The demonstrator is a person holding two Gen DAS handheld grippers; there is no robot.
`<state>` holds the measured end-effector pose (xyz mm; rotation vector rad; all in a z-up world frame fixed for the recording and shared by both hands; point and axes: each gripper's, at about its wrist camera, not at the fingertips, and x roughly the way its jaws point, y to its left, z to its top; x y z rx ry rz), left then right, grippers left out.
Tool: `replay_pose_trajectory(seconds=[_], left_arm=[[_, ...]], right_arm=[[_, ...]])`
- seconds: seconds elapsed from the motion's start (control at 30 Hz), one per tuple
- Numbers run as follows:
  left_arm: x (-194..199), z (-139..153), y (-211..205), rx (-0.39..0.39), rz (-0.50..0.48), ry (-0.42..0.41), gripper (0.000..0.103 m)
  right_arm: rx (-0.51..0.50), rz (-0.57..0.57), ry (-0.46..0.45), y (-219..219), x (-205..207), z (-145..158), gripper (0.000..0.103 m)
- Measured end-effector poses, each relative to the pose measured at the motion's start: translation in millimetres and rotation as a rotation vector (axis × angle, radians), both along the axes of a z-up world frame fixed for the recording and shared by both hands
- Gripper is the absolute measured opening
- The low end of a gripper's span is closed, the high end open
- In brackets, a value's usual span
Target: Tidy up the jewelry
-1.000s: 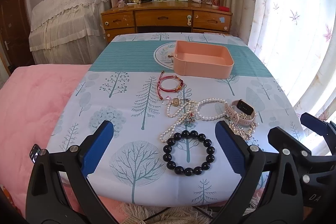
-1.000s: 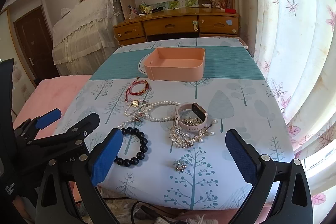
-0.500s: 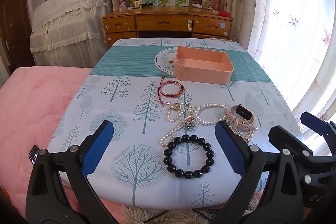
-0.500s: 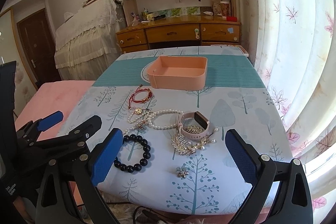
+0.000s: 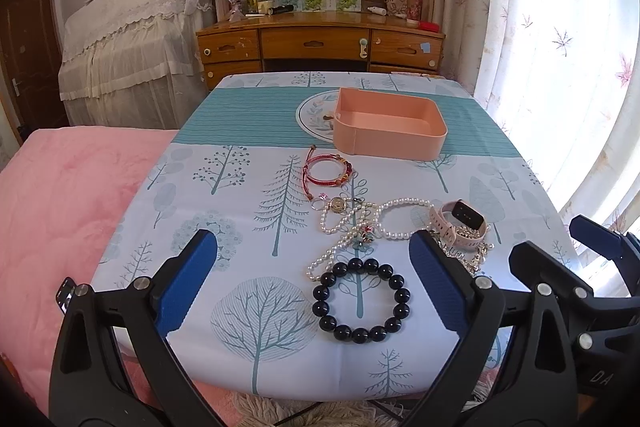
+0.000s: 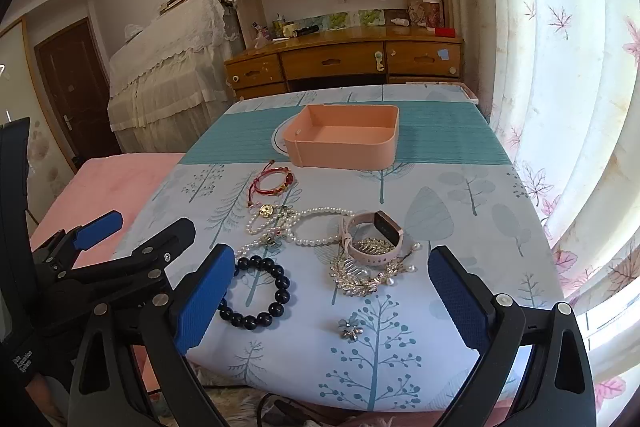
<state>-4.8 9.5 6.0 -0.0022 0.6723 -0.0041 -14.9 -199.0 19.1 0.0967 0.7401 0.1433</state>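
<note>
Jewelry lies on the tree-print tablecloth (image 5: 240,211): a black bead bracelet (image 5: 361,300) (image 6: 256,291), pearl strands (image 5: 360,223) (image 6: 296,227), a red cord bracelet (image 5: 326,169) (image 6: 272,181), a pink smartwatch (image 5: 460,223) (image 6: 374,237), a gold hair comb (image 6: 362,277) and a small flower brooch (image 6: 351,329). An empty pink tray (image 5: 390,125) (image 6: 344,139) stands beyond them. My left gripper (image 5: 312,283) is open above the near table edge, with the black bracelet between its fingers in view. My right gripper (image 6: 330,299) is open and empty above the comb and brooch.
A pink bed (image 5: 60,207) lies left of the table. A curtain (image 6: 560,87) hangs on the right. A wooden desk (image 5: 320,45) and bookshelf stand behind. A round white plate (image 5: 316,115) sits behind the tray.
Both grippers have drawn back and risen slightly, so the table looks smaller and farther. The jewelry has not moved and both grippers stay open.
</note>
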Motion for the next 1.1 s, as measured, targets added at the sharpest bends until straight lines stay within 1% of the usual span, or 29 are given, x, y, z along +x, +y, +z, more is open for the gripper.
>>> replay_pose_trajectory(seconds=[0.1, 0.3, 0.6, 0.7, 0.8, 0.87, 0.93, 1.0, 1.07, 1.1], left_arm=[[0.2, -0.4, 0.2, -0.005, 0.000, 0.007, 0.096], [6.7, -6.5, -1.3, -0.013, -0.003, 0.060, 0.096], [22.2, -15.6, 1.3, -0.034, -0.018, 0.123, 0.096], [34.4, -17.7, 13.4, -0.048, -0.012, 0.143, 0.096], [49.5, -20.1, 33.3, -0.095, -0.008, 0.171, 0.096], [60.3, -21.5, 46.1, -0.105, 0.002, 0.188, 0.096], [72.2, -23.8, 56.4, -0.099, 0.011, 0.213, 0.096], [84.7, -27.2, 64.6, -0.087, 0.021, 0.240, 0.096], [98.8, -31.4, 73.3, -0.086, 0.030, 0.272, 0.096], [106.1, -33.7, 77.9, -0.094, 0.031, 0.289, 0.096]], right_arm=[[-0.001, 0.000, 0.002, -0.4, 1.2, -0.5, 0.099], [0.001, 0.002, 0.004, -1.0, 1.5, -0.5, 0.099], [-0.001, 0.010, 0.045, -1.3, 13.2, -9.7, 0.099], [0.002, 0.020, 0.056, -1.7, 17.7, -10.5, 0.099], [-0.004, 0.010, 0.069, -5.3, 25.8, -12.8, 0.098], [-0.007, -0.001, 0.081, -9.3, 33.5, -13.8, 0.093], [-0.011, -0.007, 0.103, -13.5, 44.0, -16.3, 0.082], [-0.011, -0.007, 0.136, -16.7, 56.3, -21.2, 0.080], [0.001, -0.003, 0.175, -19.3, 70.0, -28.2, 0.076], [0.005, 0.001, 0.196, -20.2, 76.7, -31.8, 0.072]])
